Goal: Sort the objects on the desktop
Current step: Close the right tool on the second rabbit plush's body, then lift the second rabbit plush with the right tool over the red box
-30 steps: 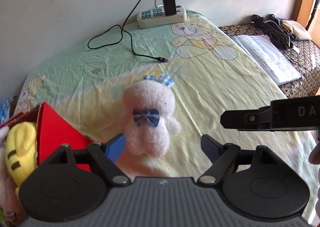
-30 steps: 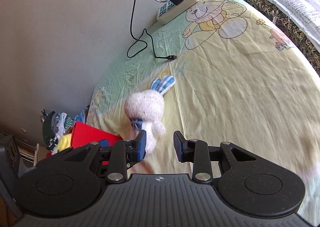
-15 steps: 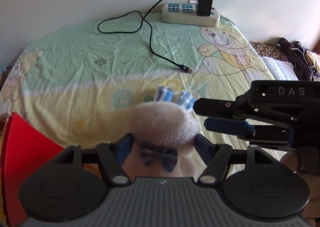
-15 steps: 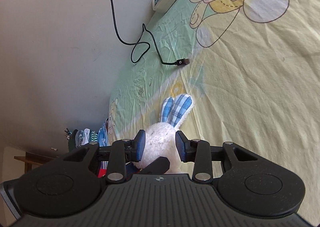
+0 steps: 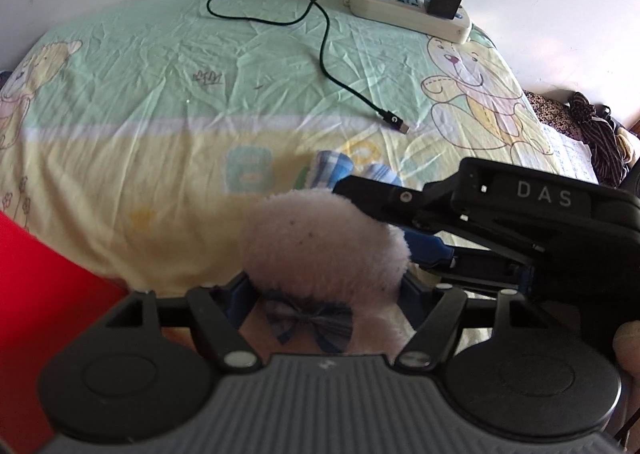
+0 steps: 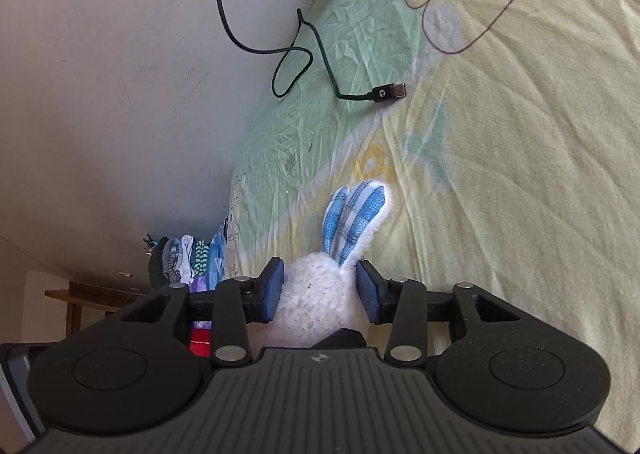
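While the plush rabbit (image 5: 324, 250) lay on the bedsheet (image 5: 160, 101), both the left gripper (image 5: 324, 294) and the right gripper (image 6: 319, 290) bracketed it, jaws apart, so the grasp seemingly needed closing next.

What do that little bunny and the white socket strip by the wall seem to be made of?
The bunny looks like fuzzy pale pink plush, with woven blue checked cloth on its ears and bow tie. The socket strip looks like hard, smooth cream plastic, going by its slight sheen and moulded edges.
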Demonstrator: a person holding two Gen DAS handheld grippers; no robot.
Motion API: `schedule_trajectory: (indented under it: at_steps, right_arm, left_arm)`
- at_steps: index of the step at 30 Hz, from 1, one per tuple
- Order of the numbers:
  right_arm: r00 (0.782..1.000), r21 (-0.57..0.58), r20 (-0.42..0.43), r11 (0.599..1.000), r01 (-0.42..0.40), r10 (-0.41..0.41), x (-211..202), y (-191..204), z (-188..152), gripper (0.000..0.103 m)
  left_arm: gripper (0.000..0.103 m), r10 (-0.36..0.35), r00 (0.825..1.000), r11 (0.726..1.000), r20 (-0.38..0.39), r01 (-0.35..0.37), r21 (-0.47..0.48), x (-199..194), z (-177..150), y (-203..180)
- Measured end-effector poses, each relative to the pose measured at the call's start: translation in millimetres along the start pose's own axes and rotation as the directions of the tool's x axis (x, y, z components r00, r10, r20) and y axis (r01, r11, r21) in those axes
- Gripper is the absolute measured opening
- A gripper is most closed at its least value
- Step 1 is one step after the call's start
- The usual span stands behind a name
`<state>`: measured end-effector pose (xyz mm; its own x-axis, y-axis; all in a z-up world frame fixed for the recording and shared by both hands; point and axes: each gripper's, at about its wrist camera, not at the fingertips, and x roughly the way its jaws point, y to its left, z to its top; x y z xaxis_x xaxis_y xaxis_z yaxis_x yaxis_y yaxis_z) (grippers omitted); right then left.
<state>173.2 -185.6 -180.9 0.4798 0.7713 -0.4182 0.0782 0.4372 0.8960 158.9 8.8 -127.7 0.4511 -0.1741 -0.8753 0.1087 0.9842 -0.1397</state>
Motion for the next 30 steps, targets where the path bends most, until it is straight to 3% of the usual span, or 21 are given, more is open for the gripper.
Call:
schedule_trajectory:
  at_steps: [8, 17, 30]
  right_arm:
    - [0.999, -0.002, -0.046, 1.000, -0.007, 0.007, -25, 8, -13, 0.040]
    - [0.998, -0.021, -0.044, 0.999, 0.048, -0.049, -72, 18, -63, 0.039]
    - [0.988, -0.089, -0.070, 0.988, 0.128, -0.134, -105, 44, -147, 0.039]
  left_arm:
    - [0.070, 0.006, 1.000, 0.998, -0.013, -0.005, 0.067, -13, -11, -6]
    - [0.070, -0.037, 0.999, 0.987, -0.025, 0.040, 0.156, -42, -53, -22]
    - [0.069, -0.055, 0.997, 0.935, -0.050, 0.069, 0.349, -98, -139, -28]
